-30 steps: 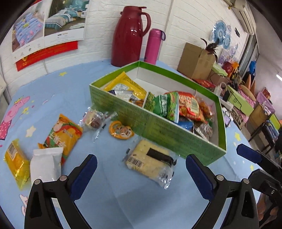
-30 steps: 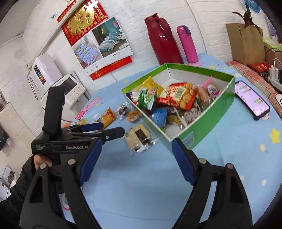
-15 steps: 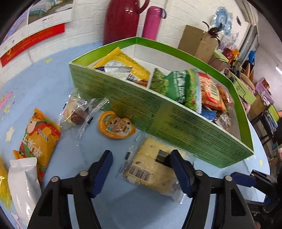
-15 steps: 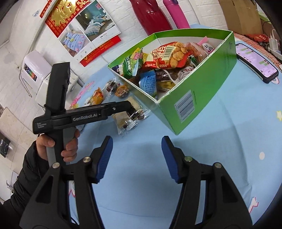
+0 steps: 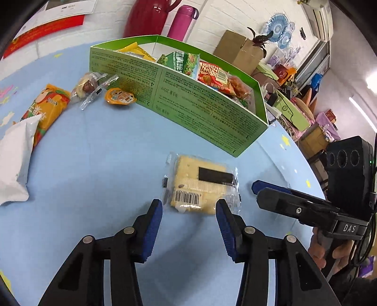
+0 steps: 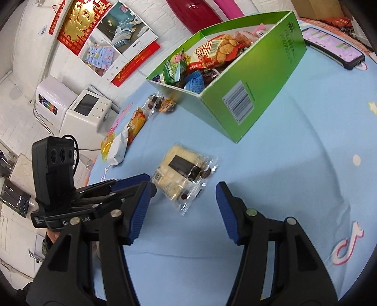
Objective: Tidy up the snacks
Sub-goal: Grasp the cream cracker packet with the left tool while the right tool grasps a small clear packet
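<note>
Where white brick walls (image 6: pixel 28 58) enclose, blue tablecloth (image 5: pixel 94 164), both grippers (image 5: pixel 189 226) (image 6: pixel 183 211) released

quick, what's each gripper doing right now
Left gripper: open, empty, cracker packet just ahead.
Right gripper: open, holding nothing.

The right gripper (image 5: pixel 259 188) says "DAS" on its side. The green box (image 5: pixel 188 103) shows upside-down numbers 1, 2, 3, 4 and "100ml".

One green box (image 5: pixel 200 110), six loose snack packets (image 5: pixel 202 186) (two flasks (image 5: pixel 146 18) behind).
</note>
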`<state>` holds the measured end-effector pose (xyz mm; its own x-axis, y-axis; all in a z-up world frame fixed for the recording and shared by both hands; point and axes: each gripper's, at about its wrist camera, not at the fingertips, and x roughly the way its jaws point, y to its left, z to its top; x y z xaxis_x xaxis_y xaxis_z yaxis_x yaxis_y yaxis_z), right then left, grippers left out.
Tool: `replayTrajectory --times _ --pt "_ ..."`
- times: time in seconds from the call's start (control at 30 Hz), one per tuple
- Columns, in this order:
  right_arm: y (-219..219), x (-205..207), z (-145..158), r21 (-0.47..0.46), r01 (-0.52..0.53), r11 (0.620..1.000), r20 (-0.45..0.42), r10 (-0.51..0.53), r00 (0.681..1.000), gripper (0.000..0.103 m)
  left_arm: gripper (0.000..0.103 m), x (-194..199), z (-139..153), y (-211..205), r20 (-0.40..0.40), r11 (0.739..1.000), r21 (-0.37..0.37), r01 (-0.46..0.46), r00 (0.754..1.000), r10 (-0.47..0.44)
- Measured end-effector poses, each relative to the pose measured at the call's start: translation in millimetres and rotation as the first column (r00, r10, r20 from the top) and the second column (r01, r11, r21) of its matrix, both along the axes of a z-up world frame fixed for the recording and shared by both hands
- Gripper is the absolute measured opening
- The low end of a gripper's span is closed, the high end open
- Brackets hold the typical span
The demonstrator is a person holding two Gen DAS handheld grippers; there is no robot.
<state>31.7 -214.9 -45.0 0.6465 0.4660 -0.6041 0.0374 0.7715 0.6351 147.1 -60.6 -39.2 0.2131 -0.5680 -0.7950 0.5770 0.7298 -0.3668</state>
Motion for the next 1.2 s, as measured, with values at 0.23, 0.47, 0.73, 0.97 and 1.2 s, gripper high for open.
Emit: replayTrajectory --times 0.23,0.47,0.73,0.97,1.2 --pt "0.6 16.6 -10.3 0.107 0.027 0.994 -0.042 -0.023 0.999 0.047 0.053 21.5 1.3 -7.9 0.002 1.000 0.008 -0.010 1.000 0.010" --pt "-0.2 38.4 -18.9 0.133 0.054 0.990 -0.056 -0.047 0.997 0.029 0.052 6.2 2.3 -28.7 0.114 0.994 0.080 0.067 0.991 -0.076" --pt "-1.9 43.2 -20.2 0.123 0.068 0.990 -0.055 -0.062 0.997 0.020 0.044 7.8 0.9 -26.7 0.121 0.999 0.052 0.002 0.993 -0.008" --pt "-3.6 21.4 -7.9 0.085 0.100 0.991 -0.023 -0.098 0.995 0.019 0.028 -8.9 5.7 -17.5 0.110 0.997 -0.032 -0.065 0.992 0.069" --pt "-5.6 4.5 17.7 0.072 0.117 0.991 0.042 -0.120 0.992 0.019 0.024 -18.5 23.8 -16.4 0.121 0.995 -0.083 -0.057 0.990 0.067"
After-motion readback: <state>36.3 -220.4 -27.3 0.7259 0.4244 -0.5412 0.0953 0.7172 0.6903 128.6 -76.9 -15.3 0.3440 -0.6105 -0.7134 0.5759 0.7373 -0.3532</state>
